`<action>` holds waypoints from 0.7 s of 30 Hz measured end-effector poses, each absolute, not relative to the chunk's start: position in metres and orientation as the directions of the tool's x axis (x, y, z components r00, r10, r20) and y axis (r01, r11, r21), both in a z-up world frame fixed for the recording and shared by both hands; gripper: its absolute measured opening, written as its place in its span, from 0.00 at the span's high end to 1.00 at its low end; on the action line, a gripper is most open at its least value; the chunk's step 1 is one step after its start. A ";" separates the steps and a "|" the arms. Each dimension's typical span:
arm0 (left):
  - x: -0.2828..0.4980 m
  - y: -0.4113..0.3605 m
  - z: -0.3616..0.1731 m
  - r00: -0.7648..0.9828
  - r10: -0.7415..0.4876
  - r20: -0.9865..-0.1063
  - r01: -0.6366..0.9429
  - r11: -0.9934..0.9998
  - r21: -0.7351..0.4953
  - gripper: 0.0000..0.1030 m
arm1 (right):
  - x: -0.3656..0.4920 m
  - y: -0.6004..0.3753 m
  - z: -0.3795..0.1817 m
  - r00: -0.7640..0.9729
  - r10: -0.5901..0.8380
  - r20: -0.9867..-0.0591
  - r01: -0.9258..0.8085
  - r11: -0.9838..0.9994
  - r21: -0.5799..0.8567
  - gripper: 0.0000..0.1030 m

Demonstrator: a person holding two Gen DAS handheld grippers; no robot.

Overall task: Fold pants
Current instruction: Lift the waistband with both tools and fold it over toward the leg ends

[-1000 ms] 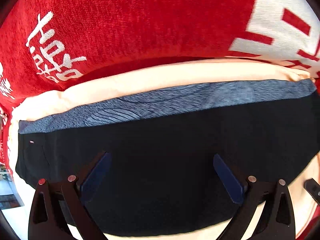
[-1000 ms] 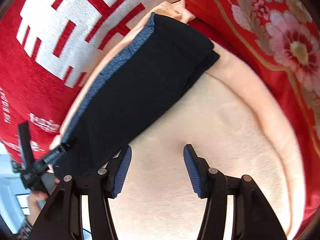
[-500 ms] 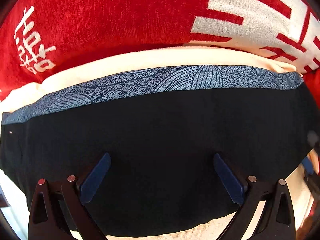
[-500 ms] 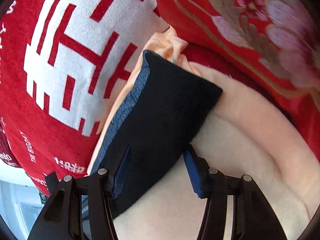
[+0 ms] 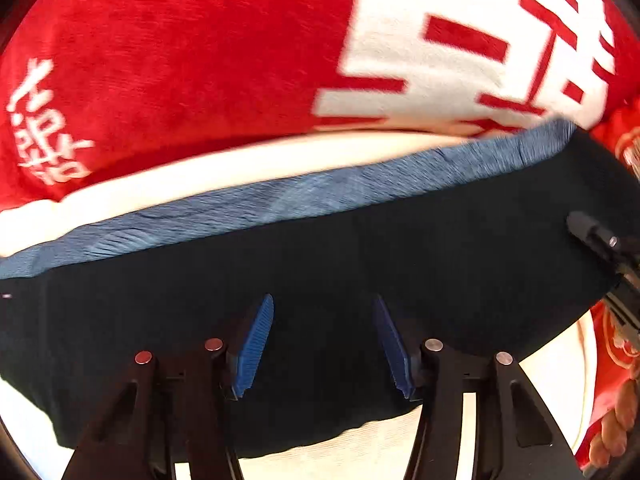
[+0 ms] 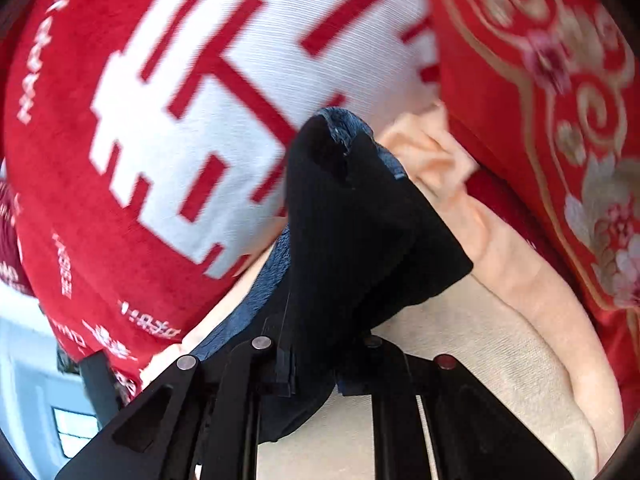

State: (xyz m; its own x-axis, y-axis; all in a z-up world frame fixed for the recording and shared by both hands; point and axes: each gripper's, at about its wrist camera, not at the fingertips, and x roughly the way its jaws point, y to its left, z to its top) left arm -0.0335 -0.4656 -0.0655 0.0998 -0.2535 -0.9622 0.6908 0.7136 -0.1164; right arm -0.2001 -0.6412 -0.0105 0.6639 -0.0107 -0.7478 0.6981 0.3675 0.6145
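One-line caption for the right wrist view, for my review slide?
Right tongs, just closed, pinch the black pants and lift an end off the cream blanket.

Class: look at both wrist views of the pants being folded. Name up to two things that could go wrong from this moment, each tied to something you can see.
1. The right gripper has just closed on one end of the black pants, bunching it; the thick fold may slip out or crease.
2. The left gripper has been closing, yet its pads do not visibly pinch the pants; it may catch only the top layer, leaving the fold uneven on the soft cream blanket.
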 end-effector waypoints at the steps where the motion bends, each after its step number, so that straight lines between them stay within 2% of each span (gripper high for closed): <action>1: -0.037 -0.467 -0.075 0.059 -0.264 -0.963 0.685 0.712 -0.153 0.45 | -0.197 -0.639 -0.007 0.662 -0.015 -0.749 0.698 0.377 0.609 0.86; 4: -0.060 -0.471 -0.083 0.182 -0.281 -0.942 0.737 0.673 -0.058 0.45 | -0.185 -0.633 0.001 0.655 -0.011 -0.756 0.690 0.416 0.592 0.86; 8: -0.047 -0.462 -0.083 0.104 -0.332 -0.937 0.708 0.686 -0.165 0.45 | -0.167 -0.619 0.019 0.645 -0.019 -0.764 0.666 0.503 0.550 0.86; 18: -0.008 -0.419 -0.071 -0.012 -0.376 -0.927 0.740 0.620 -0.261 0.45 | -0.111 -0.554 0.065 0.578 -0.053 -0.814 0.602 0.702 0.382 0.86; 19: -0.002 -0.408 -0.066 0.003 -0.371 -0.929 0.734 0.632 -0.250 0.36 | -0.103 -0.544 0.069 0.567 -0.060 -0.822 0.592 0.722 0.356 0.86; 20: 0.007 -0.390 -0.060 0.030 -0.366 -0.930 0.720 0.653 -0.234 0.22 | -0.096 -0.532 0.071 0.551 -0.070 -0.831 0.583 0.746 0.323 0.86; 21: 0.014 -0.373 -0.054 0.050 -0.369 -0.928 0.707 0.670 -0.228 0.21 | -0.090 -0.521 0.071 0.538 -0.079 -0.839 0.571 0.766 0.295 0.85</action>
State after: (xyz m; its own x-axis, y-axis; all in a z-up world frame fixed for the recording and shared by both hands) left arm 0.0145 -0.3730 -0.0544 0.0504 -0.3688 -0.9281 0.7065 0.6700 -0.2279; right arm -0.0904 -0.5214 0.0709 0.5385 -0.0789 -0.8389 0.5713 0.7661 0.2947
